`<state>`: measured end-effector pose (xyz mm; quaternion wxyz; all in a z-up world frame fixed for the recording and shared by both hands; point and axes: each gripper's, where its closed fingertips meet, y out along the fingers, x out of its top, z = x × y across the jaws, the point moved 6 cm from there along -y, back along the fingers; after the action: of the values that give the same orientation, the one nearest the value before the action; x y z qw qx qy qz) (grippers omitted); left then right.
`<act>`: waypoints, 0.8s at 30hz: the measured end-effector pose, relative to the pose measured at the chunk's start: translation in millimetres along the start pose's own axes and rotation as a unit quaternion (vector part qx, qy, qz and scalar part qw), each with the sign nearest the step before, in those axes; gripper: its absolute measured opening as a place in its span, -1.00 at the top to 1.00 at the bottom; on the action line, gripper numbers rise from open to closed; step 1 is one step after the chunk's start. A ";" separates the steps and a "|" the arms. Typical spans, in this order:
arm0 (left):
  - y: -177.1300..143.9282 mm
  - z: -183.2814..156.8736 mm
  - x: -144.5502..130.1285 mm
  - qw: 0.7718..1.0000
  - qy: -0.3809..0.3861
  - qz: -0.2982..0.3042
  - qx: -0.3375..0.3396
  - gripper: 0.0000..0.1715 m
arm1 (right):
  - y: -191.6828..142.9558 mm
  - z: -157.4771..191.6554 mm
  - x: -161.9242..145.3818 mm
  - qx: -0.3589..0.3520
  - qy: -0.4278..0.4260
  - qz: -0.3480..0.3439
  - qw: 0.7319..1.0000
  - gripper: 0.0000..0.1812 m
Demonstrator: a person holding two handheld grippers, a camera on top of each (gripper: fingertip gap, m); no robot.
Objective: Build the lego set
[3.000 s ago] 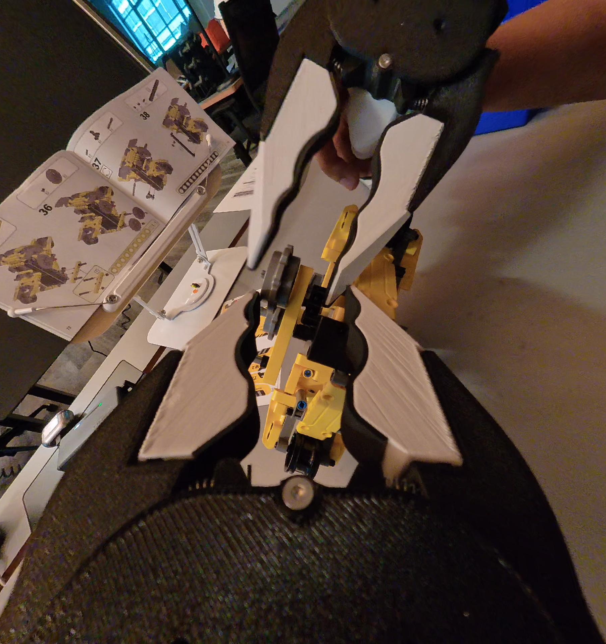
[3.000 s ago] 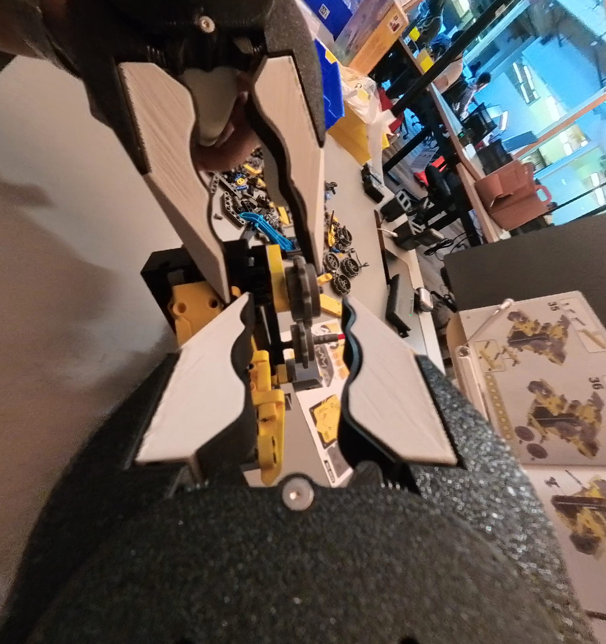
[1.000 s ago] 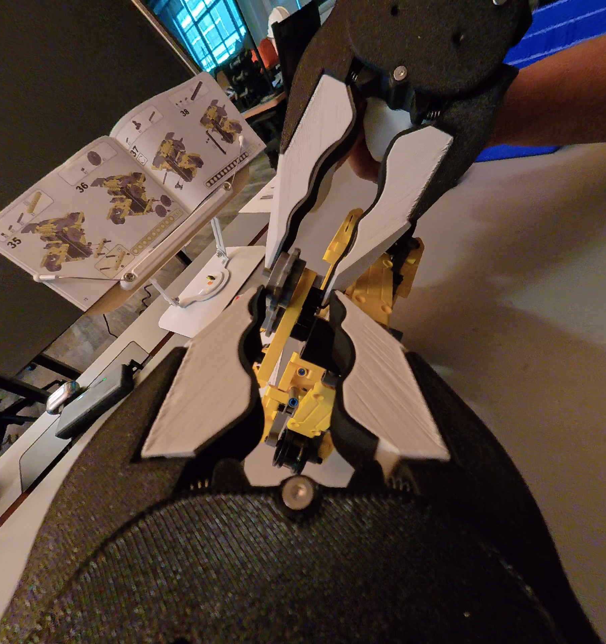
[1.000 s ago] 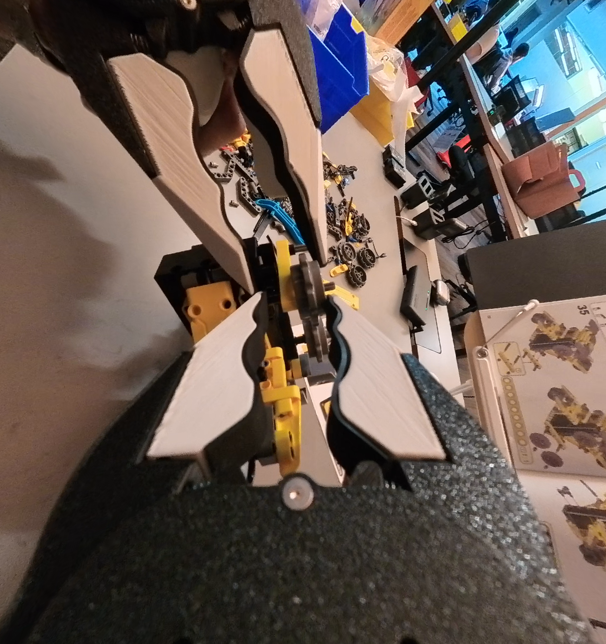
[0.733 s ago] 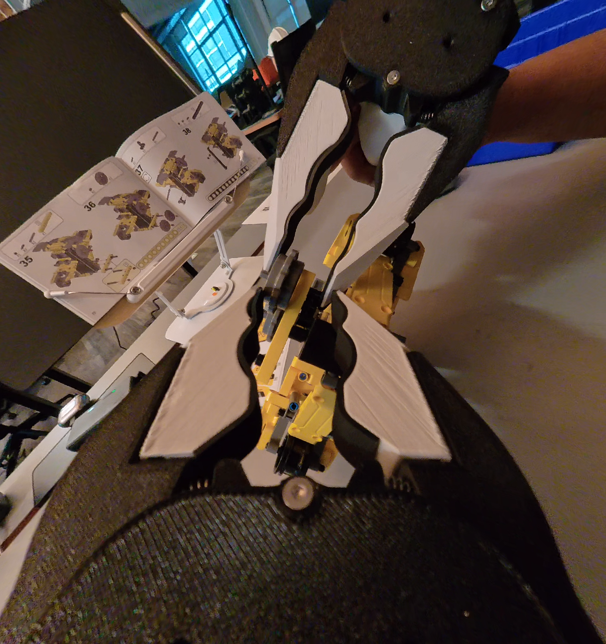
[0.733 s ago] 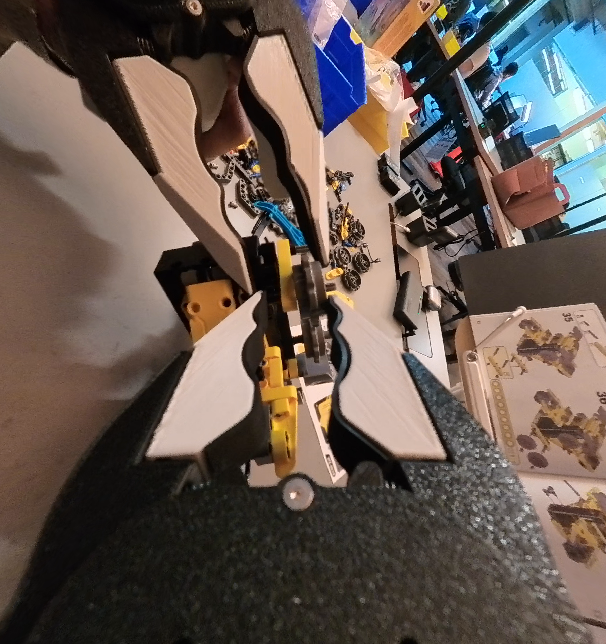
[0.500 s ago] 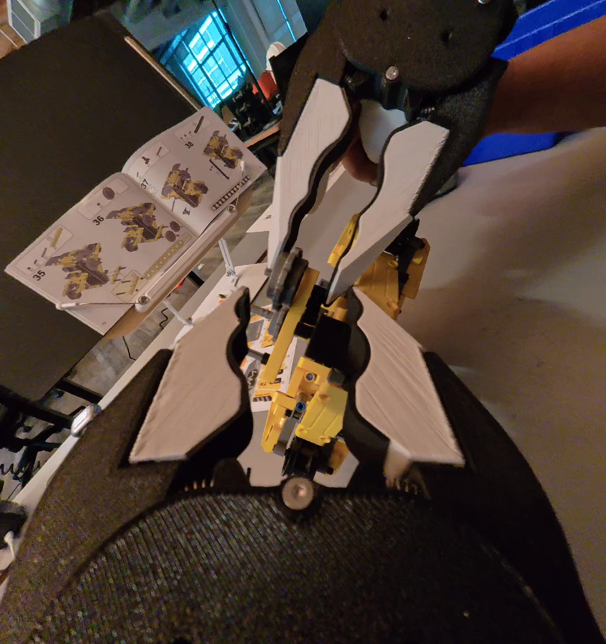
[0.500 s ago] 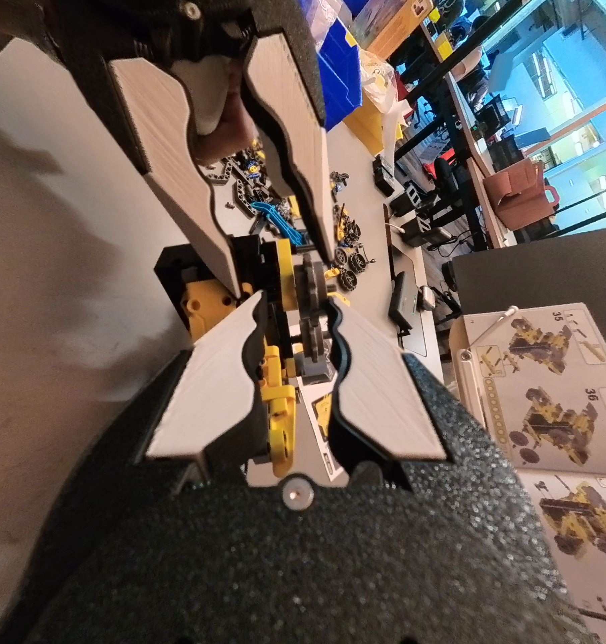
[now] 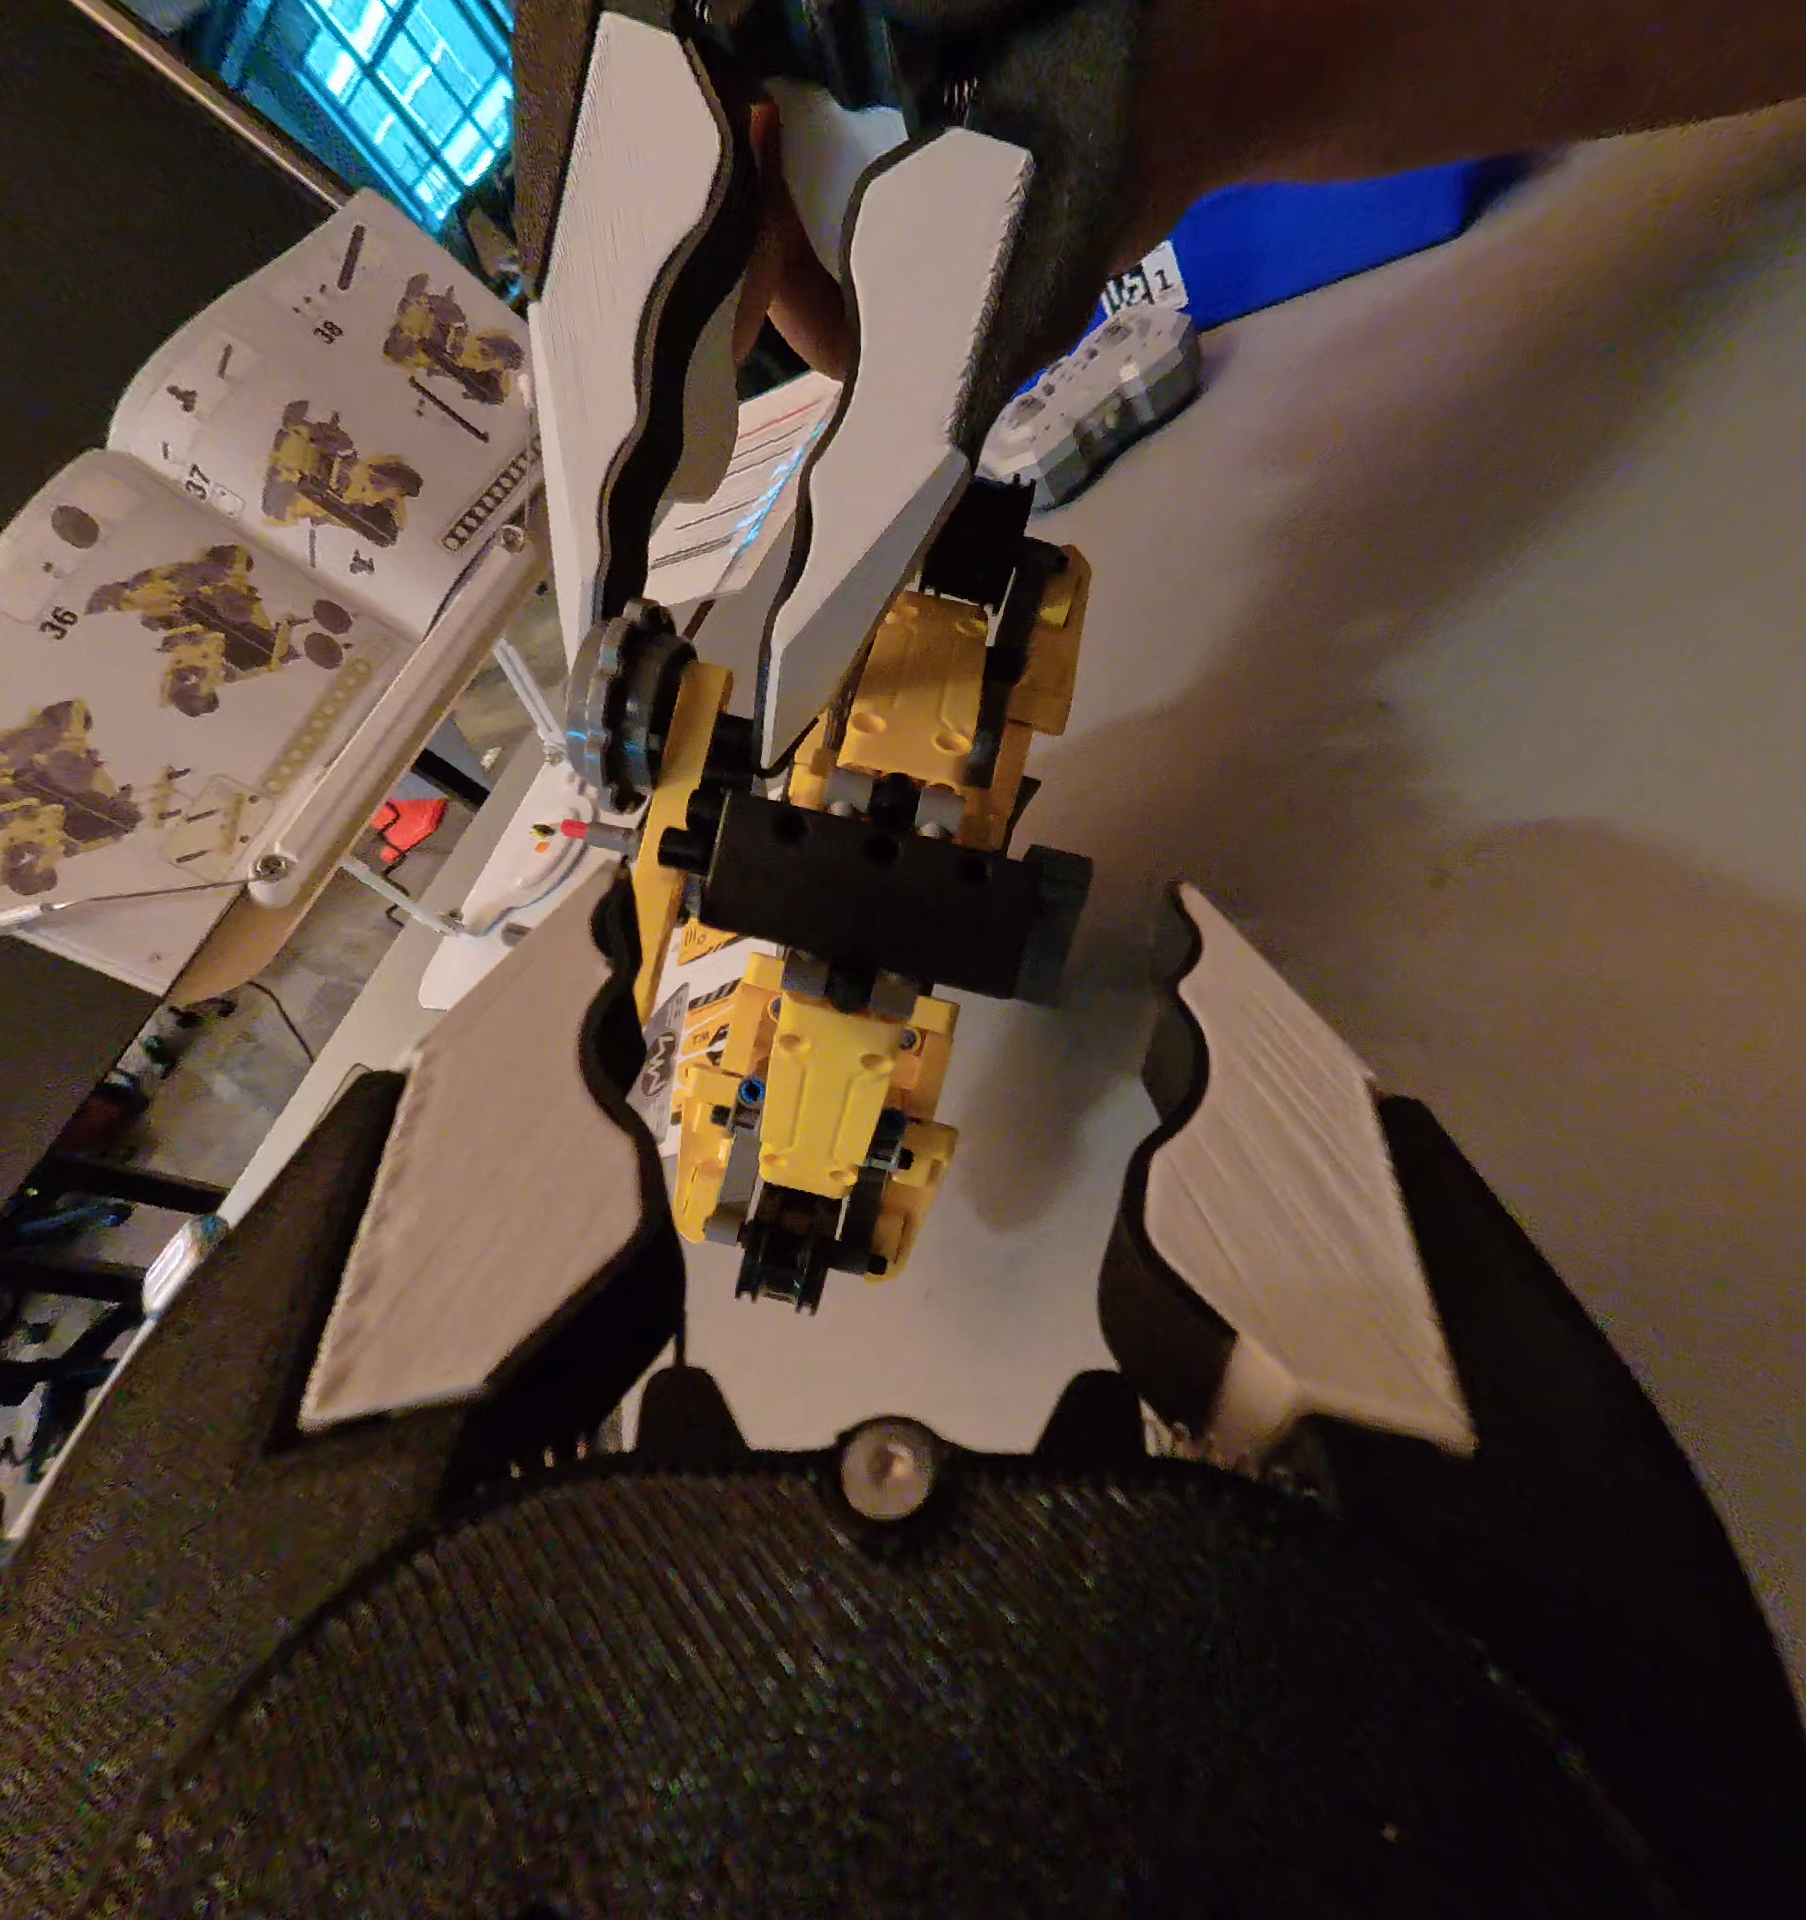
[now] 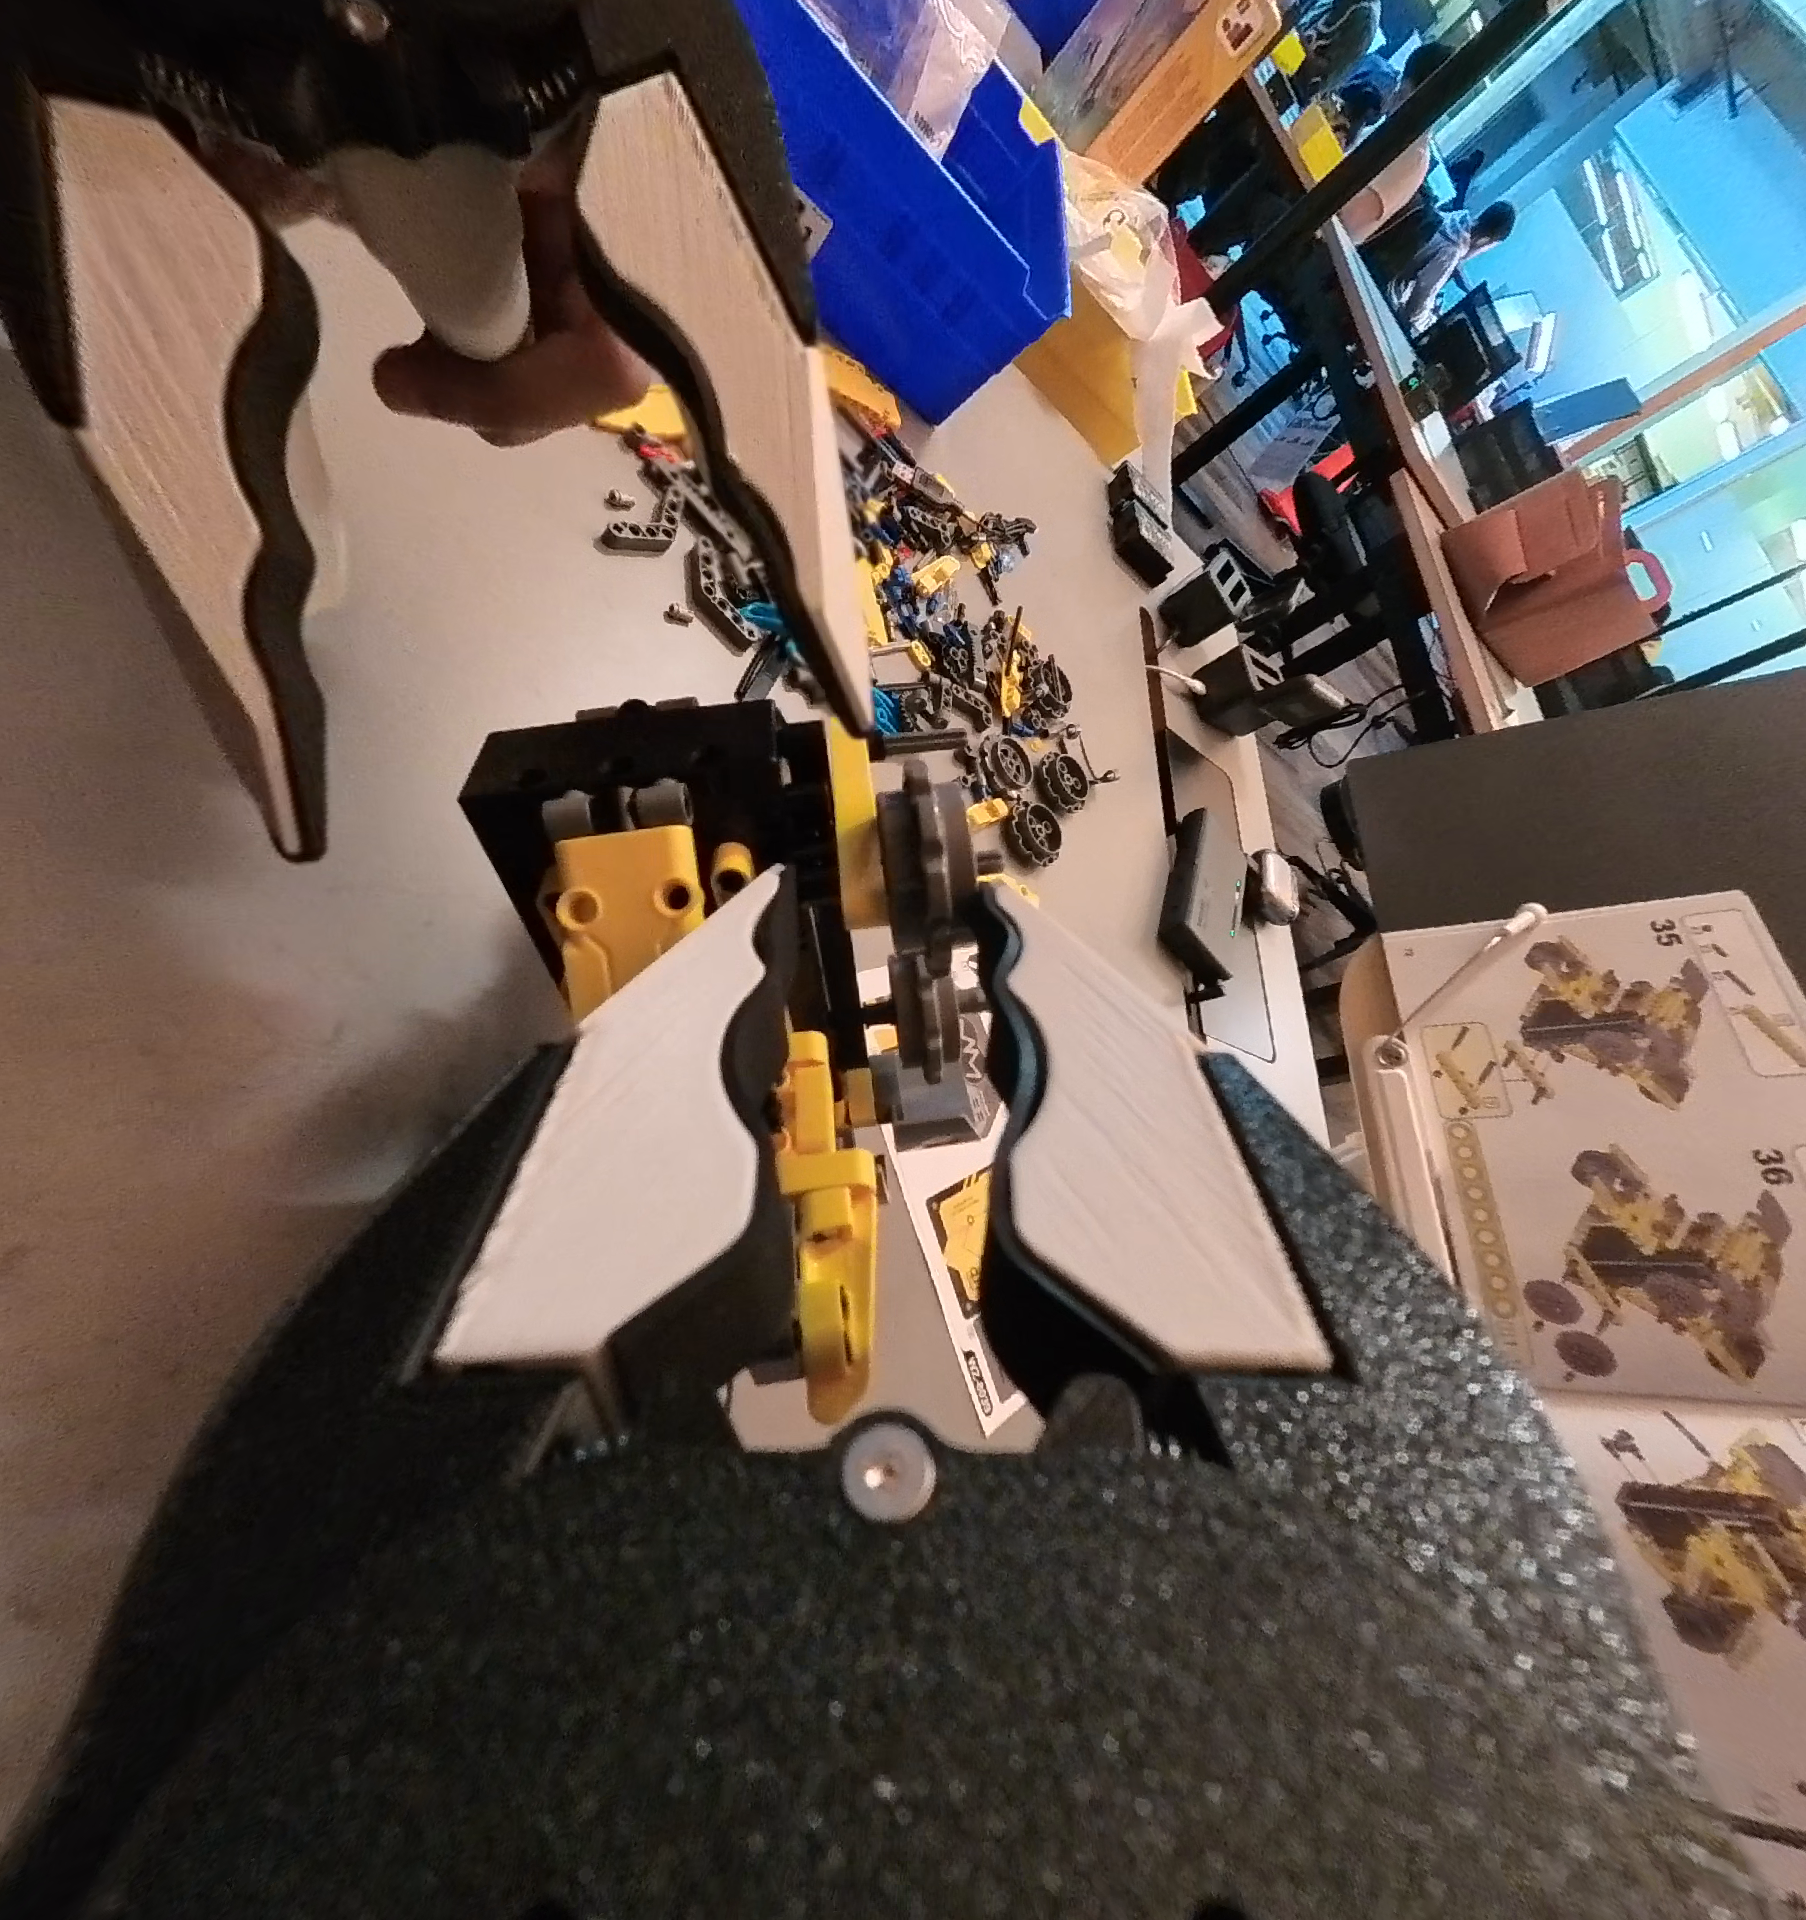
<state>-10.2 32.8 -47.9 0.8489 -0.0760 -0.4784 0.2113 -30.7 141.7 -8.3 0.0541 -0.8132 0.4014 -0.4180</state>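
Observation:
A yellow and black brick-built vehicle model with grey gears on one side sits between the two grippers over the white table. My left gripper is open wide, with one finger on either side of the model's black block and neither touching it. It shows at the top of the right wrist view. My right gripper is shut on the model at the gears and yellow beam. It comes in from above in the left wrist view.
An open instruction booklet stands on a holder at the table's edge and also shows in the right wrist view. Loose bricks and wheels lie beyond the model, near a blue bin. A grey box and a sticker sheet lie close by.
My left gripper was clamped on the model and has opened wide, letting go of it. My right gripper closed a little about two seconds ago and still holds the model.

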 end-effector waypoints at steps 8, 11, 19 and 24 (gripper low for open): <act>4.3 3.6 1.9 0.999 0.027 0.004 0.029 0.19 | -1.0 1.4 0.4 -0.001 -0.003 0.000 1.000 0.65; 4.3 4.0 2.1 0.999 0.029 0.014 0.032 0.19 | -1.1 1.3 -0.3 0.000 0.000 -0.004 1.000 0.66; 6.0 5.9 2.1 0.999 0.024 0.024 0.030 0.19 | -0.3 -0.5 -2.8 0.001 0.015 0.000 1.000 0.68; 2.1 3.4 4.3 0.999 0.040 0.008 0.033 0.14 | -1.3 0.6 0.3 0.002 0.003 -0.005 1.000 0.67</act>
<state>-11.8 36.3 -43.4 0.8676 -0.0605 -0.4365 0.2304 -29.3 142.1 -7.9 0.0525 -0.8138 0.3970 -0.4211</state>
